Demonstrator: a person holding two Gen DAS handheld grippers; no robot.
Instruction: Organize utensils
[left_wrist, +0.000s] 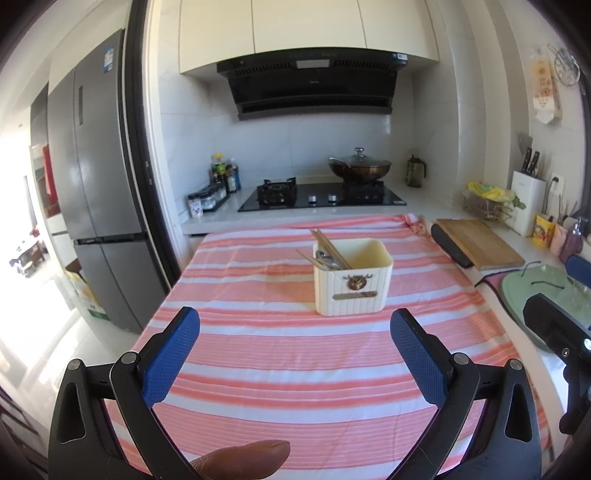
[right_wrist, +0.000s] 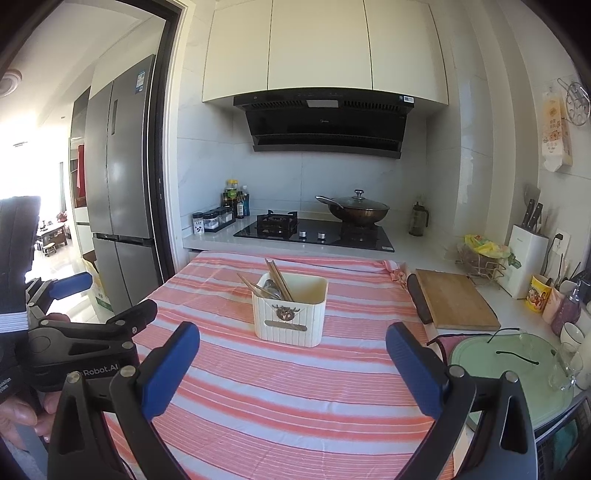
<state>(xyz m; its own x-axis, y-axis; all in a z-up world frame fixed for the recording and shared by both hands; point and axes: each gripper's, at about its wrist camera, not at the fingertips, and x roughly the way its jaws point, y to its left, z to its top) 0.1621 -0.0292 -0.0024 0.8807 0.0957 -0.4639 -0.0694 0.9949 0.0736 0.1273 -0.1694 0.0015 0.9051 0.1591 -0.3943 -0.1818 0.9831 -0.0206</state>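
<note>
A cream utensil holder (left_wrist: 352, 282) (right_wrist: 290, 310) stands on the pink-and-white striped cloth (left_wrist: 295, 369) (right_wrist: 295, 387). Its left compartment holds wooden chopsticks (left_wrist: 330, 249) (right_wrist: 279, 278) and metal spoons (left_wrist: 325, 260) (right_wrist: 273, 288); the right compartment looks empty. My left gripper (left_wrist: 295, 328) is open with nothing between its blue pads, held well short of the holder. My right gripper (right_wrist: 291, 341) is also open and empty, near the holder's front. The left gripper's body (right_wrist: 92, 332) shows at the left of the right wrist view, held by a hand.
A wooden cutting board (left_wrist: 476, 242) (right_wrist: 454, 302) and a green tray (right_wrist: 513, 365) with glasses lie to the right. Behind the table is a gas hob (left_wrist: 321, 195) with a lidded wok (left_wrist: 360, 168). A fridge (left_wrist: 96, 184) stands left.
</note>
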